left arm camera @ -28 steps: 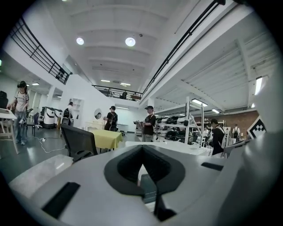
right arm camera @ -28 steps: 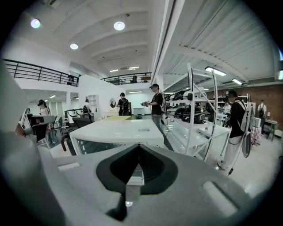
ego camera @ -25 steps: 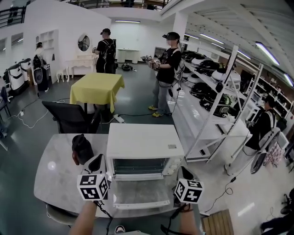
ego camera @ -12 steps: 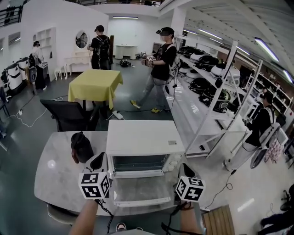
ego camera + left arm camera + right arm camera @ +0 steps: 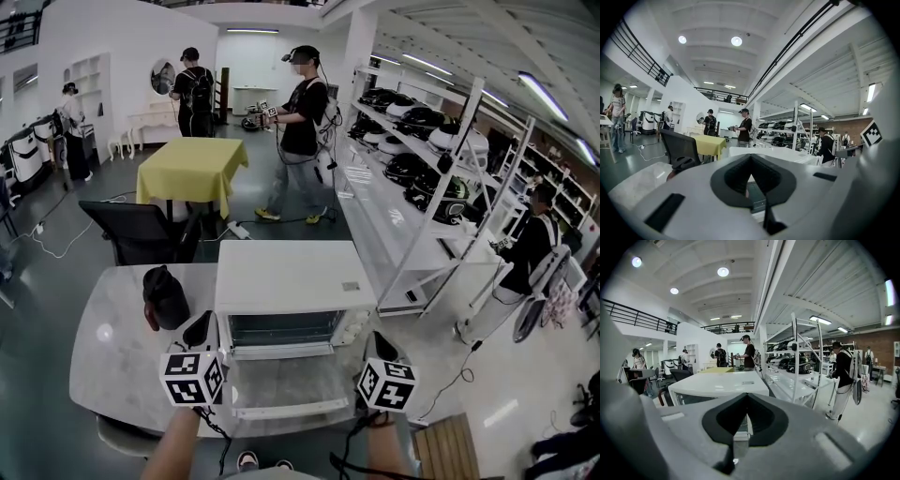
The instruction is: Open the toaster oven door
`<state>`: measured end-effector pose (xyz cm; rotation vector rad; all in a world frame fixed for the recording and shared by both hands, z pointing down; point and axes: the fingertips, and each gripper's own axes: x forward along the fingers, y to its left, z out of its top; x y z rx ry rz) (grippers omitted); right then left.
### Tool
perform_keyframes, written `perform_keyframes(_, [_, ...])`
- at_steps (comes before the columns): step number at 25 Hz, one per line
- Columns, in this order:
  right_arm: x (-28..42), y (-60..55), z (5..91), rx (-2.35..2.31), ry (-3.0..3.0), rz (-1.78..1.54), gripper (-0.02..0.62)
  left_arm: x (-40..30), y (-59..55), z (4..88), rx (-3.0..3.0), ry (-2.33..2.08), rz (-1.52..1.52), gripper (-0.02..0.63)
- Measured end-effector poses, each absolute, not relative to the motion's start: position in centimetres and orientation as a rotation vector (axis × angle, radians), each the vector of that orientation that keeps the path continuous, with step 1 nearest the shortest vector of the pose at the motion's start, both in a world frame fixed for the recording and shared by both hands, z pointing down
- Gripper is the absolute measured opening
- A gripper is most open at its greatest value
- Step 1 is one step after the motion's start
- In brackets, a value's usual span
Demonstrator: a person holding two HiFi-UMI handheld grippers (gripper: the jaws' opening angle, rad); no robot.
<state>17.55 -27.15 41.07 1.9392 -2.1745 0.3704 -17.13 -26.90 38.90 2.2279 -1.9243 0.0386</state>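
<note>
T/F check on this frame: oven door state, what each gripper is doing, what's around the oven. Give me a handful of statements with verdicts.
1. The white box-shaped toaster oven has its door shut. False: the glass door is folded down flat, open.
2. A dark rounded jug stands on the pale marbled table, left of the oven. True.
3. The right gripper is clamped on the door's handle. False: its jaws are together on nothing, and it sits off the door's right side.
4. The left gripper has its jaws together, with nothing between them. True.
5. A table under a yellow cloth stands further back in the room. True.
</note>
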Motion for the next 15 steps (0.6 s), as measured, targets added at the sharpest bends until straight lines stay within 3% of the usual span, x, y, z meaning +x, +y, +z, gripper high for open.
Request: perform_keyframes(15, [17.7, -26.9, 41.4, 1.926, -2.163, 0.374, 0.005, -16.9, -26.7, 39.9, 2.199, -1.913, 0.036, -0.005])
